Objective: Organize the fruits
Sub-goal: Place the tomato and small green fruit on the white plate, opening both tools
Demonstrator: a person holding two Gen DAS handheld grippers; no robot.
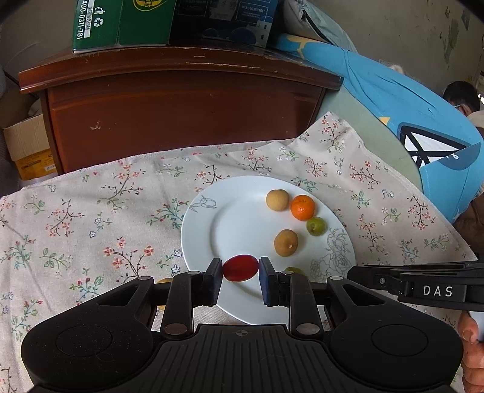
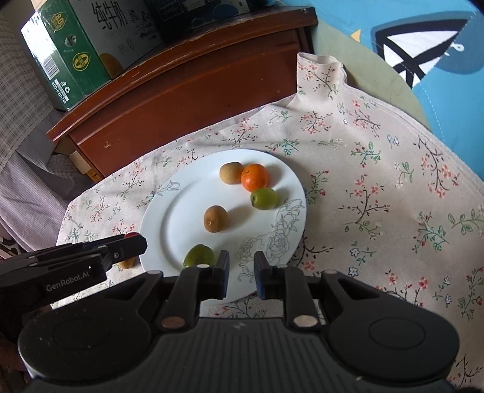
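A white plate (image 1: pixel 236 223) with line-drawn flowers lies on a floral cloth. On it are two tan round fruits (image 1: pixel 277 199) (image 1: pixel 286 242), a small orange (image 1: pixel 302 207) and two green fruits (image 1: pixel 316 226) (image 2: pixel 198 255). My left gripper (image 1: pixel 240 269) is shut on a red grape (image 1: pixel 240 267) over the plate's near rim. My right gripper (image 2: pixel 241 266) is open and empty, just above the plate's near edge (image 2: pixel 272 248), right of the near green fruit. The left gripper (image 2: pixel 121 246) shows at the left of the right wrist view.
A small yellowish fruit (image 2: pixel 127 262) lies on the cloth left of the plate, partly hidden by the left gripper. A brown wooden cabinet (image 1: pixel 181 115) with cartons (image 1: pixel 121 24) on top stands behind the cloth. A blue fabric (image 1: pixel 408 121) lies to the right.
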